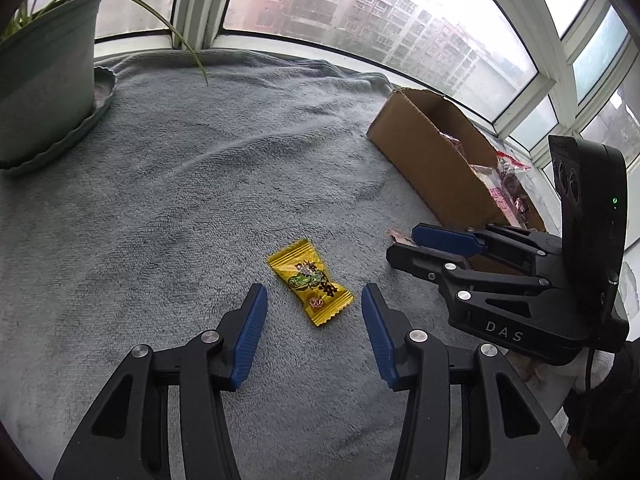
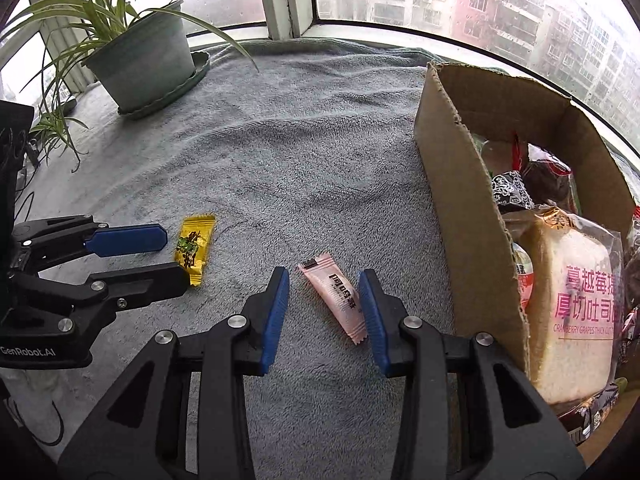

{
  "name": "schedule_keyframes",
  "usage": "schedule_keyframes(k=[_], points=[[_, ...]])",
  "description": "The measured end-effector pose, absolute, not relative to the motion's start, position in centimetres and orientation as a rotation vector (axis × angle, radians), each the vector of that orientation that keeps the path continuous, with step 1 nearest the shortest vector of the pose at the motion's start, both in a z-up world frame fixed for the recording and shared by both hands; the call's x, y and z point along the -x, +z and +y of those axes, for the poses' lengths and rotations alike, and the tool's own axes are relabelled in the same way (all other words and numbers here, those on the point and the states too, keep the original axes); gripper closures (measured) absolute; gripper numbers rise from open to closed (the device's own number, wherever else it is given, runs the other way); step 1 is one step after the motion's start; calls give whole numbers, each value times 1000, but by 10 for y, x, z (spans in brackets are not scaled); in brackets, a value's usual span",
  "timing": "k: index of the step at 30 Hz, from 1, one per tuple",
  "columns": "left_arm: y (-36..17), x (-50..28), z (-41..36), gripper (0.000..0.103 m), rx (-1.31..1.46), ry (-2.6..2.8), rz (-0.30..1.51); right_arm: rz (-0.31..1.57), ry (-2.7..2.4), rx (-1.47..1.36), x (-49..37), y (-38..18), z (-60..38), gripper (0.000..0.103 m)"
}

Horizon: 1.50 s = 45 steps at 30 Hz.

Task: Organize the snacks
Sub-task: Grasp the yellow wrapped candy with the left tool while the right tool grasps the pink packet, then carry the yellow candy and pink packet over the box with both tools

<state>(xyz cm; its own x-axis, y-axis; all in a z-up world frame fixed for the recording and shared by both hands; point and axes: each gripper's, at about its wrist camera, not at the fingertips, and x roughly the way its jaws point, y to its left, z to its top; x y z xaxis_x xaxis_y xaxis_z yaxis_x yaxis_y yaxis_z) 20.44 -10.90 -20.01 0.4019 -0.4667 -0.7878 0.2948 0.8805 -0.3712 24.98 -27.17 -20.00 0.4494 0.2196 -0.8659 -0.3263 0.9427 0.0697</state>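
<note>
While both tongs gape — left tongs, right tongs — one yellow packet, one pink packet lie ungripped.

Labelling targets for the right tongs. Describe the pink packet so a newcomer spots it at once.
Start at the open cardboard box on the grey towel; just left of its near wall lies the pink packet, flat between the right tongs. It is a slim pink stick with dark lettering, unlike the squat yellow candy wrapper further left.

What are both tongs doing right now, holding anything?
Left tongs: open, astride the yellow candy on the towel, holding nothing.
Right tongs: open, around the pink packet, right pad at its edge, not gripped.
</note>
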Motion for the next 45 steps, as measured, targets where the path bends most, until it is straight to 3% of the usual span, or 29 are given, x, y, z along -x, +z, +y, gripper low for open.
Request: schedule_keyframes(k=[4, 12, 14, 18, 26, 45], points=[[-200, -207, -116, 57, 155, -478, 1047, 1069, 335, 121, -252, -201, -270, 66], [-201, -209, -126, 66, 83, -449, 1037, 1076, 311, 169, -253, -201, -270, 82], [-201, -209, -129, 77, 55, -433, 1031, 1075, 307, 181, -253, -201, -270, 85], [-202, -209, -129, 85, 28, -416, 1022, 1076, 307, 186, -253, -200, -272, 91], [-202, -206, -129, 87, 7, -411, 1001, 1062, 305, 170, -251, -197, -274, 97], [-165, -195, -113, 88, 88, -399, 933, 979, 355, 14, -231, -158, -292, 97]])
